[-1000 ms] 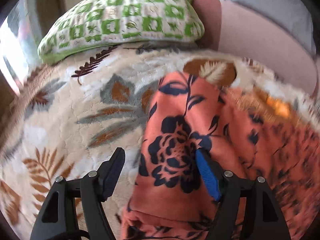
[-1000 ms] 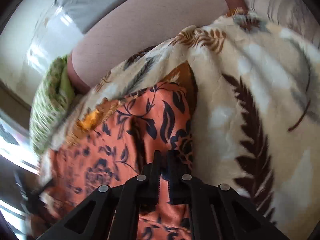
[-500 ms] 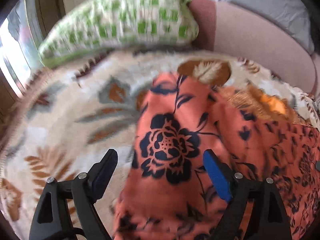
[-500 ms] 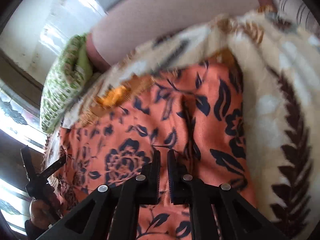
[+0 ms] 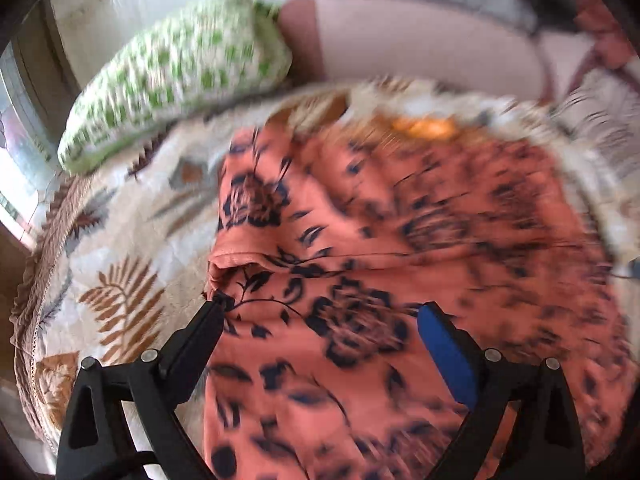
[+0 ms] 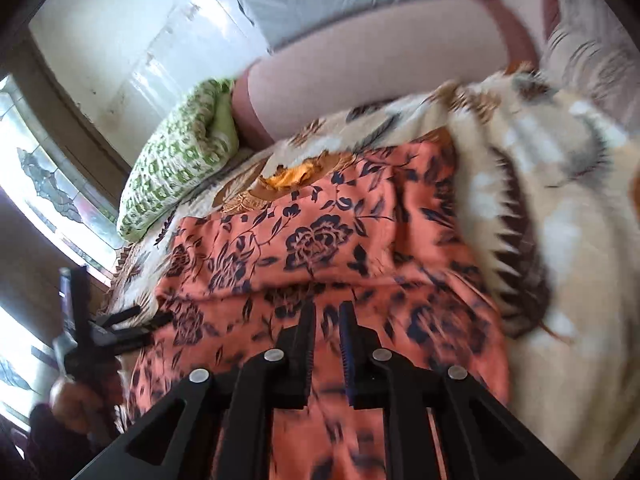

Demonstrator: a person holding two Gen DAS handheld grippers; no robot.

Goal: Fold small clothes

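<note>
An orange garment with dark navy flowers (image 5: pixel 380 260) lies spread on a cream leaf-patterned blanket (image 5: pixel 120 280); it also shows in the right wrist view (image 6: pixel 312 240), with a fold line running across it. My left gripper (image 5: pixel 320 316) is open, jaws wide apart over the garment's near left edge, holding nothing. It also shows at the far left of the right wrist view (image 6: pixel 132 320). My right gripper (image 6: pixel 326 312) hovers over the garment's near part with its jaws nearly together, a narrow gap between them and no cloth seen in it.
A green-and-white checked pillow (image 5: pixel 180 76) lies at the back left against a pink headboard (image 5: pixel 420 40). The blanket (image 6: pixel 560 220) bunches up to the right of the garment. A window (image 6: pixel 36 184) is at the left.
Both grippers pulled back and up from the garment, so more of it shows. The left gripper's jaws have opened wider. The right jaws stay nearly closed.
</note>
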